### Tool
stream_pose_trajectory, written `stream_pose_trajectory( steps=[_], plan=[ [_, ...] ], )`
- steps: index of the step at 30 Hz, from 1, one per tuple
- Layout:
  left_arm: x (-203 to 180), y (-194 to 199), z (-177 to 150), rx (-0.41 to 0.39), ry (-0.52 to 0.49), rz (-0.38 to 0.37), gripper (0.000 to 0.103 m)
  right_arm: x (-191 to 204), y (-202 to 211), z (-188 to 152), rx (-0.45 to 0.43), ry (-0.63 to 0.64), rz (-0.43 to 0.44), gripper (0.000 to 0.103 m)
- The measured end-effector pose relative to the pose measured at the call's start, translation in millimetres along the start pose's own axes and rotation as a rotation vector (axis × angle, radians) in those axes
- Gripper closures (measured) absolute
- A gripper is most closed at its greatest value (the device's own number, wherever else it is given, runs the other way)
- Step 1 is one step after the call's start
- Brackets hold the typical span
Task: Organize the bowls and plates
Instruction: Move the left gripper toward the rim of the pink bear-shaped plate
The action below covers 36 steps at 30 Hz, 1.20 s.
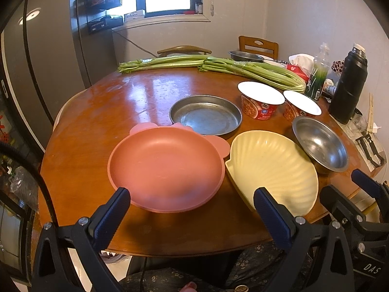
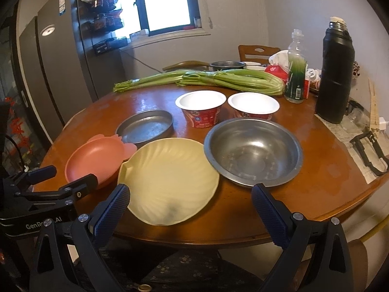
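Observation:
A pink plate with ear-shaped tabs lies near the front edge of the round wooden table; it also shows in the right wrist view. A cream shell-shaped plate lies to its right. A flat steel plate sits behind them. A steel bowl stands at the right. Two red paper bowls stand behind. My left gripper is open, just short of the pink plate. My right gripper is open, just short of the cream plate.
Celery stalks lie across the table's far side. A black thermos, a bottle, tissues and small items crowd the right side. A black clip lies at the right edge. Chairs and a fridge stand behind.

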<state>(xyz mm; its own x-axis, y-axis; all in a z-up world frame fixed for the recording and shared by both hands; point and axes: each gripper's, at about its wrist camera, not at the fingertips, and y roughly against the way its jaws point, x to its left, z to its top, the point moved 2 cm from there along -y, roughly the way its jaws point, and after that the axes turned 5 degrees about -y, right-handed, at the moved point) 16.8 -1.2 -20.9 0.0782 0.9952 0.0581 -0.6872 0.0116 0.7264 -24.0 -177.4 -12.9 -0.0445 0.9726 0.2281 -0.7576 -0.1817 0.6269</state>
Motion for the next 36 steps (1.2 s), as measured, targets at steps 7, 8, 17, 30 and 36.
stream_pose_trajectory(
  steps=[7, 8, 17, 30, 36],
  plan=[
    [20.1, 4.9, 2.3, -0.010, 0.044, 0.019, 0.001, 16.5, -1.7, 7.4, 0.005, 0.032, 0.043, 0.003],
    [24.6, 5.6, 2.8, -0.011, 0.053, 0.025, 0.001, 20.3, -2.7, 8.9, 0.007, 0.039, 0.054, 0.003],
    [88.1, 4.0, 2.3, 0.006, 0.157, 0.097, 0.001, 57.1, -23.8, 24.9, 0.055, 0.098, 0.145, 0.003],
    [130.7, -30.9, 1.4, 0.104, 0.156, 0.083, 0.001, 103.1, -77.8, 39.0, 0.189, 0.194, 0.197, 0.003],
    [128.7, -50.6, 12.3, 0.137, 0.132, 0.071, 0.001, 102.9, -103.1, 48.6, 0.226, 0.226, 0.162, 0.003]
  ],
)
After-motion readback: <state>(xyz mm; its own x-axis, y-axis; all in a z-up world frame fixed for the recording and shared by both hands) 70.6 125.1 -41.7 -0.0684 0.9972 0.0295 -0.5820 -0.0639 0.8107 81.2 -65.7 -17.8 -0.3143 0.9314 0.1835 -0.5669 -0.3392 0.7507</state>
